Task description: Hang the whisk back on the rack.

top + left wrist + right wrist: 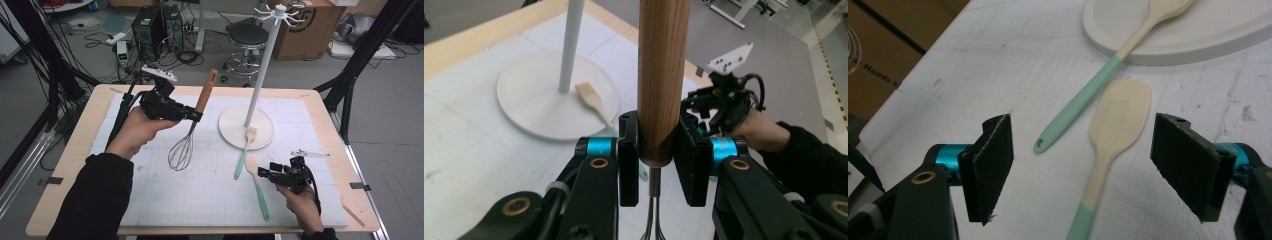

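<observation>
Near the worktop's front right corner, the right hand-held gripper (268, 173) hovers wide open and empty over a mint-handled spatula (257, 183). Mid-left, the left hand-held gripper (196, 116) clamps the whisk (192, 127) by its wooden handle, above the worktop; keep it vertical while carrying it toward the utensil stand (260, 70) behind.

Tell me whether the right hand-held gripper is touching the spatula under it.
Apart. The right gripper view shows the right hand-held gripper open, its pads standing clear on either side of the spatula.
</observation>
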A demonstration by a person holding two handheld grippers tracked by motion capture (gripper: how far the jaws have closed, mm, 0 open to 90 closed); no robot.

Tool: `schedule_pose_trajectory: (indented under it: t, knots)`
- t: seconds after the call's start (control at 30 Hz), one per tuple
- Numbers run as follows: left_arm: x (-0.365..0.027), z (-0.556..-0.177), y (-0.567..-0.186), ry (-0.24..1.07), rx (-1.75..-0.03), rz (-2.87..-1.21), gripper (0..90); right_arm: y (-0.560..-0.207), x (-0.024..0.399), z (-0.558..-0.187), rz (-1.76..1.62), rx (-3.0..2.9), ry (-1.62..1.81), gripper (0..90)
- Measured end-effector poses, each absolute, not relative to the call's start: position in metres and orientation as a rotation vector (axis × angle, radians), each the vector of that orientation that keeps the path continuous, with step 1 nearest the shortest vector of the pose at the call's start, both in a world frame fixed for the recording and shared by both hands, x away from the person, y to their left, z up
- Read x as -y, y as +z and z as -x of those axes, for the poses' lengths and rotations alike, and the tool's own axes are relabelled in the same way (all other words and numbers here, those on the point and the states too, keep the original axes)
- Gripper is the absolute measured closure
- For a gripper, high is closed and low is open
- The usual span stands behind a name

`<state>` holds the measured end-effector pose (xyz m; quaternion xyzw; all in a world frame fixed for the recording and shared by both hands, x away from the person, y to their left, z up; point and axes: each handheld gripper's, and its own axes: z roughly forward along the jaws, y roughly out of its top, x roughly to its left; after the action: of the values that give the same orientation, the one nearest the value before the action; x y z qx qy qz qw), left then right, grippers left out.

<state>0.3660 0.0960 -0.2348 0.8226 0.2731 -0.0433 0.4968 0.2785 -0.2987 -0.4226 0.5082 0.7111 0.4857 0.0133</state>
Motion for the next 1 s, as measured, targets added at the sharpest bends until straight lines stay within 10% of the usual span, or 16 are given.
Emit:
schedule_pose_trajectory:
  t: [1.0]
  knots:
    - [-0.018, -0.415, -0.163, -0.156, -0.538, -1.974, 73.9, -0.420, 0.288, -0.275, -1.517, -2.238, 1.527, 21.0]
